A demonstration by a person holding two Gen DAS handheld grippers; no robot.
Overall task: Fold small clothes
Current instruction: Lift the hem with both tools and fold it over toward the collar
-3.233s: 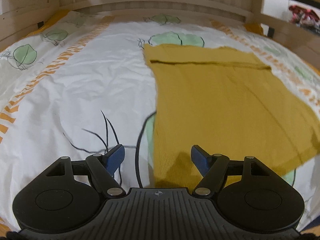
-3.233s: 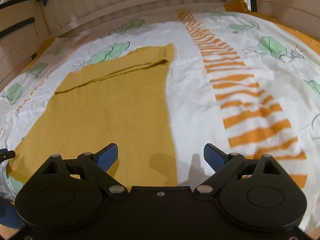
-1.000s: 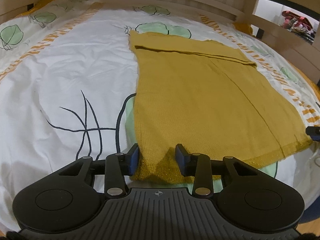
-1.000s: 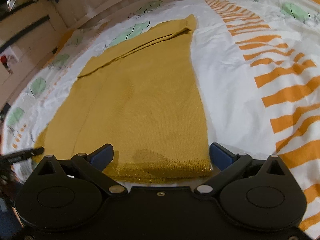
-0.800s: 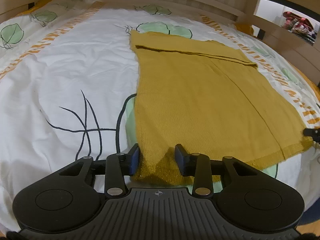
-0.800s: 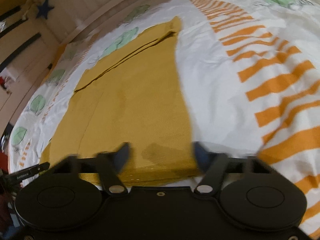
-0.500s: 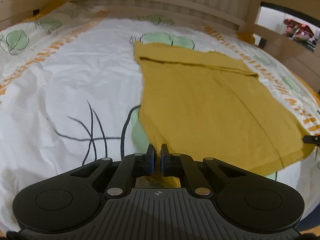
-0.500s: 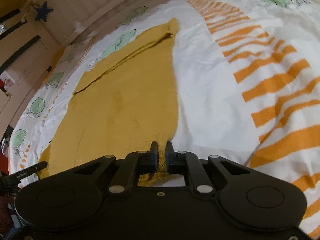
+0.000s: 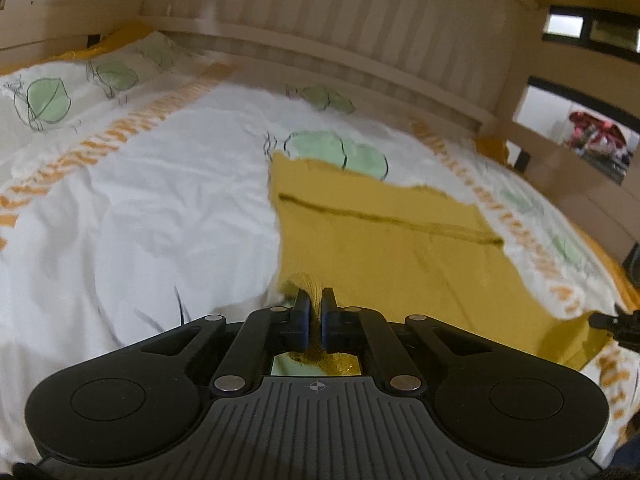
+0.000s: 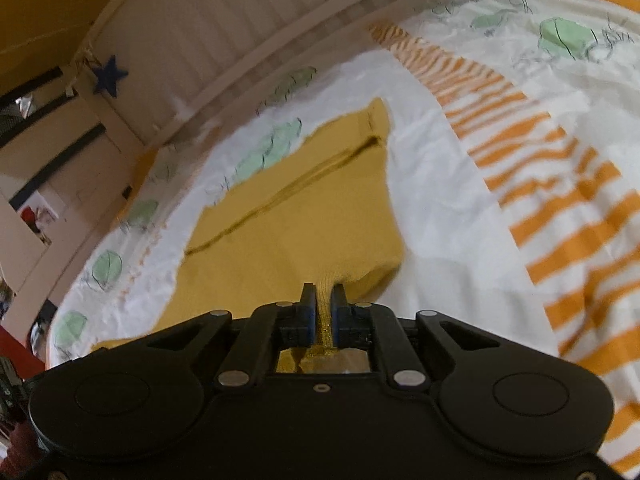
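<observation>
Both grippers on the near hem. My left gripper (image 9: pixel 313 300) is pinched fully closed on the near left corner of the mustard knit garment (image 9: pixel 384 248), a little hump of fabric bunched up just ahead of the blue pads. My right gripper (image 10: pixel 323 298) is likewise clamped tight on the near right corner, hem threaded between the pads and gathered into a ridge in front of them. The cloth lies straight ahead of both grippers, spread on the leaf-and-stripe bedspread (image 9: pixel 140 200), its long axis running away from me toward the slatted headboard (image 9: pixel 360 32). From the left gripper the body of the cloth fans forward and to the right; from the right gripper it fans forward and to the left, so the two grips bracket its width. A cross seam or folded band (image 9: pixel 384 220) runs side to side near the far end; beyond it a short strip of cloth, then bare bedspread. In the left view the tip of my right gripper shows at the far right edge, level with mine, so neither hand leads. Near corners look lifted off the bed; the far end rests flat. My reading: the next move is to carry both corners forward along that long axis and lay the near hem onto the far end, hands held parallel so the side edges stack. Risk as I judge it: soft knit sags between the two grips, and one hand running ahead would skew the fold.
</observation>
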